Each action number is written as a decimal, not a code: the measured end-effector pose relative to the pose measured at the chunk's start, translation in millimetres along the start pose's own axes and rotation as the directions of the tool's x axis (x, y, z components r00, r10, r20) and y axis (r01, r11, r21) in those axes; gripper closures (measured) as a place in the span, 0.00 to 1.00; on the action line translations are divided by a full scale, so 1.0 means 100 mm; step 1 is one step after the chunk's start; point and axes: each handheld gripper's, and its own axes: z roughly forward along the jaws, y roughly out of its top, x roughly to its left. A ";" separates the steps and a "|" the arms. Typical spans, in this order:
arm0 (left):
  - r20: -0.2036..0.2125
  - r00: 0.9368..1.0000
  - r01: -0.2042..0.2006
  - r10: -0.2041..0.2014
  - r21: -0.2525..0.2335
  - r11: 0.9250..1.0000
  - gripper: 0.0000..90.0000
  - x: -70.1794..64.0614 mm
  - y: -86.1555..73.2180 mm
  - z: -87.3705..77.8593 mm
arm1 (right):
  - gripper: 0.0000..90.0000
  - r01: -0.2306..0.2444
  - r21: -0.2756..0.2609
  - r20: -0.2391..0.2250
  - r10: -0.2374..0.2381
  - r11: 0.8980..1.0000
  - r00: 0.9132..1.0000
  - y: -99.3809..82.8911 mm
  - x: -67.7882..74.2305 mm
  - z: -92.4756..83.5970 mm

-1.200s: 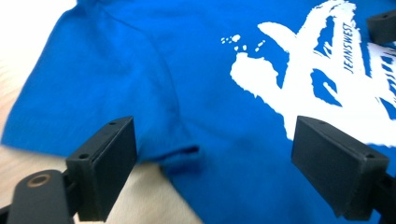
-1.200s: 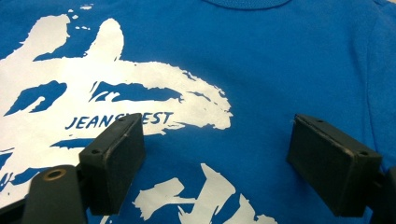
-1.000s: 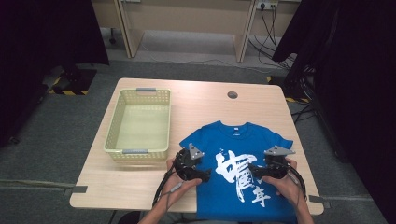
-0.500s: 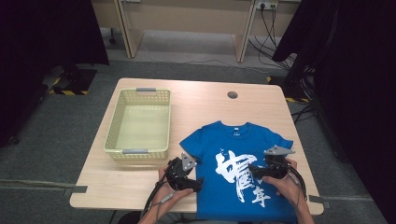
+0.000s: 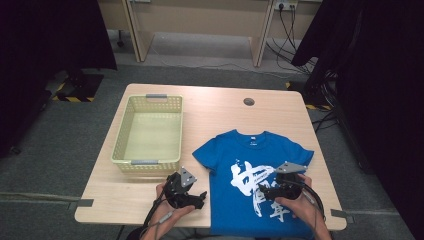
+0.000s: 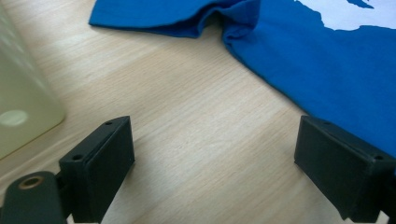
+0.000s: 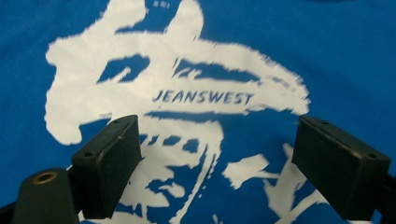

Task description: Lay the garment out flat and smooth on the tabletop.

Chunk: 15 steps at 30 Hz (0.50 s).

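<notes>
A blue T-shirt (image 5: 250, 150) with a white print lies flat, front up, on the right half of the wooden table (image 5: 225, 115). My left gripper (image 5: 201, 197) is low over bare wood just left of the shirt's side edge, open and holding nothing. In the left gripper view its jaws (image 6: 212, 158) frame the tabletop, with the T-shirt (image 6: 327, 60) at the upper right. My right gripper (image 5: 262, 192) hovers open over the printed chest. In the right gripper view its jaws (image 7: 215, 154) stand wide above the T-shirt (image 7: 336, 51) and its "JEANSWEST" lettering.
A pale yellow-green plastic basket (image 5: 147, 162) stands on the left half of the table; its wall (image 6: 18, 107) is close beside my left gripper. A round cable hole (image 5: 248, 101) sits near the far edge. Dark curtains flank the table.
My left gripper has moved left and toward the table's front edge, off the shirt onto bare wood. The right gripper has shifted slightly left over the print.
</notes>
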 end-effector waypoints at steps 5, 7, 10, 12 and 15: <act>-0.005 1.000 0.006 -0.006 -0.006 1.000 0.12 0.02 -0.02 -0.01 | 0.16 -0.027 -0.001 0.011 0.027 1.000 1.000 -0.03 0.04 0.03; -0.009 1.000 0.010 -0.010 -0.010 1.000 0.12 0.03 -0.02 -0.01 | 0.16 -0.036 -0.011 0.020 0.036 0.999 0.999 -0.03 0.06 0.04; -0.011 1.000 0.012 -0.012 -0.013 1.000 0.12 0.03 -0.02 -0.01 | 0.16 -0.040 -0.012 0.025 0.041 0.999 0.999 -0.02 0.11 0.05; -0.013 1.000 0.013 -0.013 -0.012 1.000 0.12 0.03 -0.02 0.00 | 0.16 -0.047 -0.009 0.028 0.047 0.999 0.998 -0.01 0.14 0.06; -0.014 1.000 0.014 -0.014 -0.012 1.000 0.12 0.04 -0.02 0.00 | 0.16 -0.048 -0.013 0.028 0.048 0.999 0.998 -0.01 0.14 0.07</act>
